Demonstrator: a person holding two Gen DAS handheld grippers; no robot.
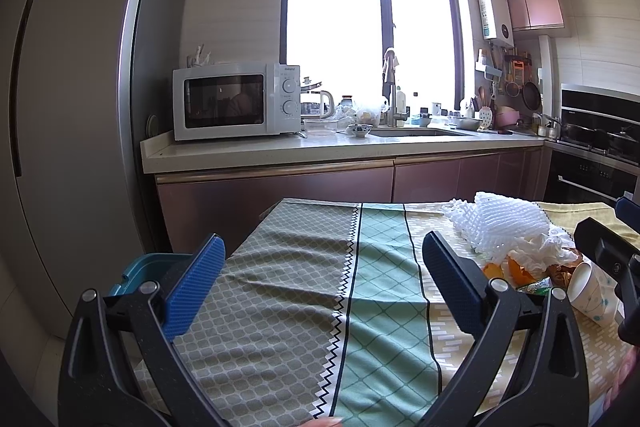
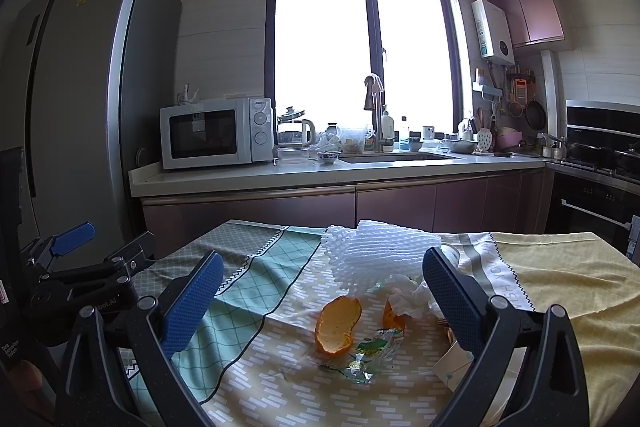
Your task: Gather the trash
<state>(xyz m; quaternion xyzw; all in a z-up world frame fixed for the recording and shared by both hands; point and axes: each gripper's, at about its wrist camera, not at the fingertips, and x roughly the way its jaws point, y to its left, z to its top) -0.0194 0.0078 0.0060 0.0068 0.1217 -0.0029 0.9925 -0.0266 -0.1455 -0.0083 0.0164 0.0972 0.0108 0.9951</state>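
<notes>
Hovering above the cloth-covered bench [image 2: 560,267], both grippers have their blue pads spread wide and nothing between them, so the collecting looks to be at its very start: no piece of trash is lifted yet. The trash sits in one loose pile, and the orange peel [image 2: 337,325] makes the handiest landmark. Just behind the peel lies a white foam net [image 2: 376,255], to its right a crumpled tissue [image 2: 412,301] and a second bit of peel, and just in front of it a clear wrapper [image 2: 368,351]; a paper cup [image 1: 592,293] lies tipped over further right. The right gripper [image 2: 320,303] frames the peel. The left gripper [image 1: 322,277] hangs over bare cloth, well to the left of the peel, near a teal bin [image 1: 154,271] at the bench edge. Next, I judge, the right gripper must drop and close on one piece.
</notes>
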